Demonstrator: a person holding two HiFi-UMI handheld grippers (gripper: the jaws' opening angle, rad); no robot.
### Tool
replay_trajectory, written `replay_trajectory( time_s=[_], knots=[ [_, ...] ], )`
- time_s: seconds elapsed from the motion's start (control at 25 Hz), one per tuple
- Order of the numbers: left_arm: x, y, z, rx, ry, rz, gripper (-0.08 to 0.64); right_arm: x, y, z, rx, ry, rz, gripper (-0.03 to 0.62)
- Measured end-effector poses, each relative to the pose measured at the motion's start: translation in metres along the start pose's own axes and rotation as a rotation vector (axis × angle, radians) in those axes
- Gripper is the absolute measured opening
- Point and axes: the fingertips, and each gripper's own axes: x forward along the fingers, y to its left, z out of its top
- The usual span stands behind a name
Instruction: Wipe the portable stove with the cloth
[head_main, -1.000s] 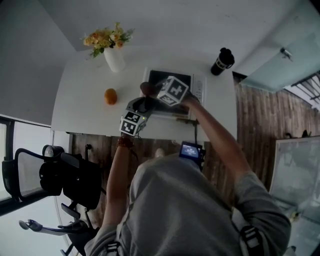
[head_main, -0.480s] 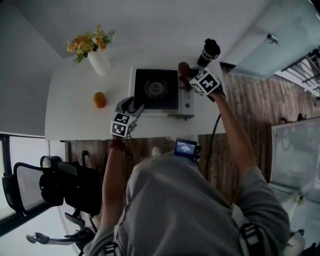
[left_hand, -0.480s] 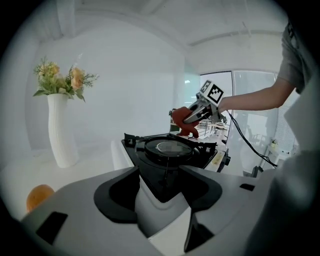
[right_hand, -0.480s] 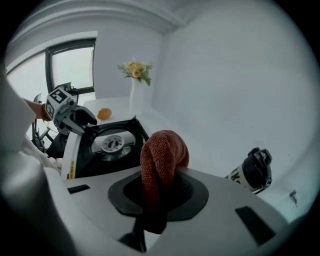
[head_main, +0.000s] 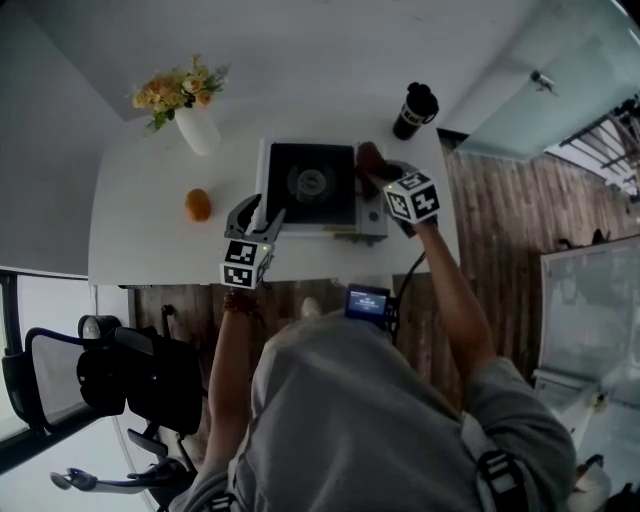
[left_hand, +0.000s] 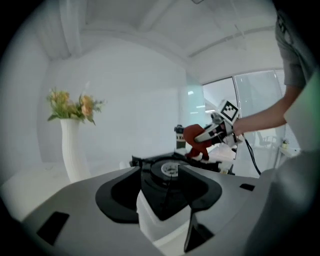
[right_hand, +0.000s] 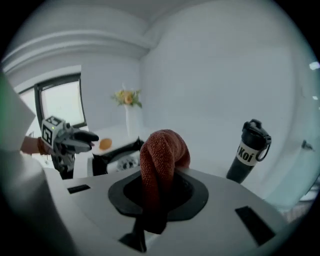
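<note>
White walls are closing the room behind one white table, and a wooden floor is showing beside it on the right. At the far left, one black chair is standing off the table.

On the table's left part, one white vase is standing upright and holding yellow and orange flowers. One orange is lying alone nearer the front edge, apart from the vase.

Two grippers are working at the table. The left gripper is resting at the front left corner of the one stove. Its jaws are standing wide apart, and the white corner of the stove is sitting between them.

The stove, white with a black top, is lying near the middle of the table. One rust-red cloth is hanging at the stove's right side, near the back. The right gripper is pinching this cloth tightly between its closed jaws, and the cloth is bulging out above them.

One black bottle with a white label is standing upright behind the stove's right corner, close to the wall. Its lid is on, so what is inside is not showing.
</note>
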Motion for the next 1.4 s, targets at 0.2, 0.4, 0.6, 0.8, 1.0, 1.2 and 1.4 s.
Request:
replay_trajectory(
  time_s=[0.2, 0.4, 0.6, 0.8, 1.0, 1.2, 1.4],
  knots=[
    [-0.024, -0.015, 0.085, 0.011, -0.26, 0.103, 0.252, -0.07, 0.069, 0.058, 0.049, -0.425, -0.042, 0.069],
    [-0.038, -0.039, 0.122, 0.002, -0.366, 0.143, 0.168, -0.098, 0.122, 0.082, -0.019, -0.556, -0.119, 0.069],
    [-0.04, -0.056, 0.122, 0.011, -0.346, 0.158, 0.036, -0.093, 0.137, 0.073, 0.002, -0.545, -0.225, 0.067],
    [-0.033, -0.066, 0.116, 0.016, -0.331, 0.143, 0.029, -0.085, 0.143, 0.055, 0.042, -0.509, -0.251, 0.067],
    [-0.029, -0.068, 0.106, -0.007, -0.315, 0.156, 0.029, -0.086, 0.141, 0.05, 0.047, -0.496, -0.264, 0.066],
    [-0.027, -0.072, 0.1, -0.006, -0.3, 0.163, 0.029, -0.084, 0.141, 0.047, 0.045, -0.489, -0.267, 0.066],
    [-0.026, -0.071, 0.097, -0.003, -0.288, 0.16, 0.029, -0.079, 0.141, 0.049, 0.054, -0.495, -0.266, 0.067]
  ],
)
